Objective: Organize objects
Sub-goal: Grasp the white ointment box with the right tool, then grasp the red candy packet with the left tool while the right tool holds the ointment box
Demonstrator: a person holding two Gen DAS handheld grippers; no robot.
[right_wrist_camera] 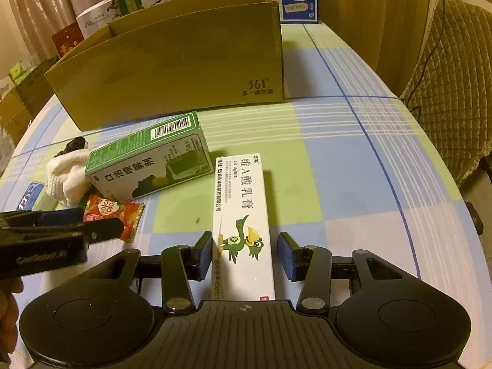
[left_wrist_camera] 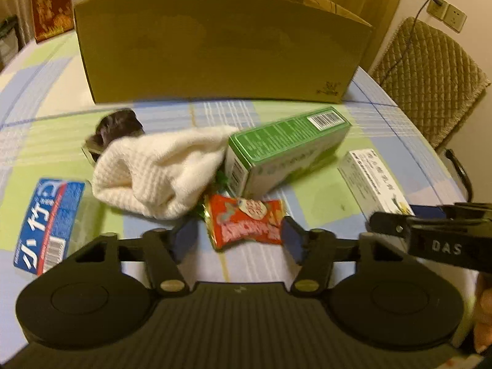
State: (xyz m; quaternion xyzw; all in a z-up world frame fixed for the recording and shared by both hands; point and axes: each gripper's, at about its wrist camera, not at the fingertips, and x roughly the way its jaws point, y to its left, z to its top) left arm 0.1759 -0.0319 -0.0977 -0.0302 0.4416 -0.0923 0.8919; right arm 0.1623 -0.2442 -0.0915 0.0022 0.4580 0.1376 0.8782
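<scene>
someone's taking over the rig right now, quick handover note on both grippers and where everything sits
Left gripper: open, straddling the red snack packet, not shut on it.
Right gripper: open, the white bird-print box lies between its fingers, a gap visible on the right side.
Still on the table: green box, white knit cloth, blue-label packet.
Cardboard box stands behind them; its inside is hidden.
Left: grasp and box each item.

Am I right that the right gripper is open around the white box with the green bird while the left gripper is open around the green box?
Not quite. In the left wrist view the left gripper is open around the red snack packet, not the green box. The rest holds.
</scene>
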